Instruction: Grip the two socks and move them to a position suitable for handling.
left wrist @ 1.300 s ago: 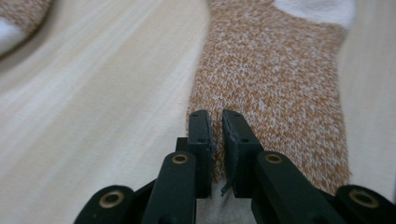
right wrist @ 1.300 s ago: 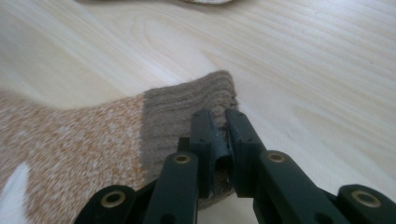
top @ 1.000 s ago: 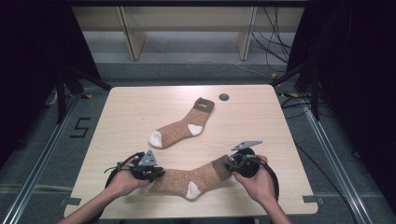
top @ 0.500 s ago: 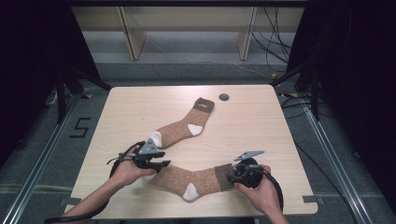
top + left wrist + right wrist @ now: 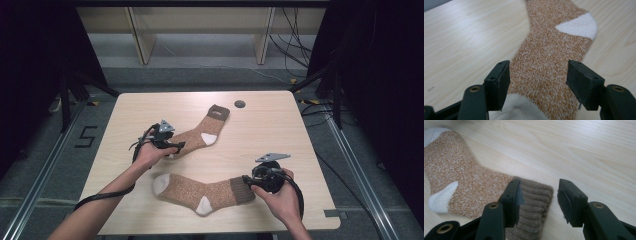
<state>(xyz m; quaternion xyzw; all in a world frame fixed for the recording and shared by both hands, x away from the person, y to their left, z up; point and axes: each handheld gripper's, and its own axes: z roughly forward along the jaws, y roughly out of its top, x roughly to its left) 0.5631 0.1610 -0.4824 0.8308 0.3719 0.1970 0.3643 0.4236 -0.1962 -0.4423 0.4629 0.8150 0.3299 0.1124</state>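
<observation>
On table (image 5: 280, 125), near sock (image 5: 200, 189) lengthwise across, cuff rightward

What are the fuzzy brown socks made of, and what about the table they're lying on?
The two speckled brown socks with white toes and heels (near one, far one) look like soft knitted yarn, maybe wool or cotton: you can see fuzzy flecks and a ribbed darker cuff. The pale table looks like smooth wood or wood-look laminate, with grain lines and a slight sheen.
</observation>
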